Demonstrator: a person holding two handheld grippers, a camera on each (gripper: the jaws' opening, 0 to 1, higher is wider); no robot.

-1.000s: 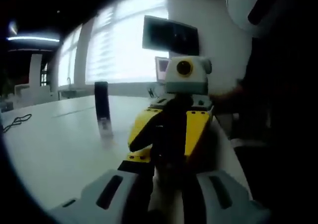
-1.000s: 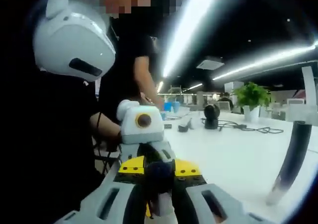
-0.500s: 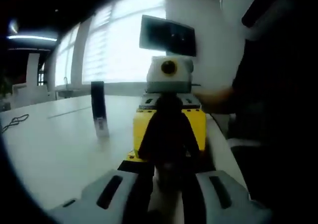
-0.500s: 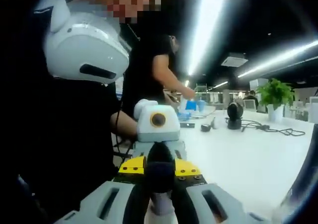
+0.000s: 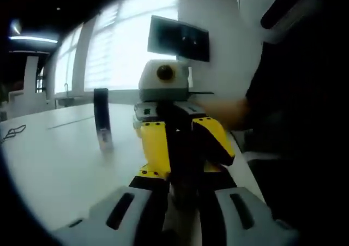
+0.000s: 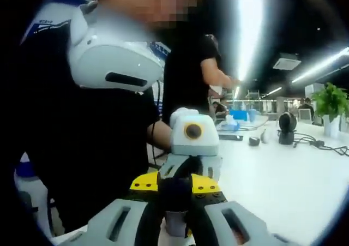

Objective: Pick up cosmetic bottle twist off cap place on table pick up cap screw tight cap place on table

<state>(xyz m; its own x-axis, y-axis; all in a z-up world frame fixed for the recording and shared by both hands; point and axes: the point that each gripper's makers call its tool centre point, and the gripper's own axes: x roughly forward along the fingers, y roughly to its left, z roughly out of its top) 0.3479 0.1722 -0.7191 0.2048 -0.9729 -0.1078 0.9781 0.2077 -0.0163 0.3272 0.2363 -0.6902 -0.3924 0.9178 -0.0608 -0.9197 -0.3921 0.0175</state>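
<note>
At frame centre, the left gripper (image 5: 182, 202) and right gripper (image 6: 175, 216) both clamp one cosmetic bottle (image 6: 174, 199). The left gripper view adds a dark tube (image 5: 101, 118) standing left; the right gripper view shows a plant (image 6: 332, 101) far right.

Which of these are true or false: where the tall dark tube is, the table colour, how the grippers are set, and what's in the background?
1. The tall dark tube stands upright on the table. True.
2. The left gripper holds that tube. False: the tube stands apart, off to the side of the left gripper view.
3. The table is dark wood. False: it is white.
4. The left gripper and right gripper face each other, both closed around the small cosmetic bottle. True.
5. A green potted plant stands far back on the table. True.
6. The grippers' side plates are red. False: they are yellow.
</note>
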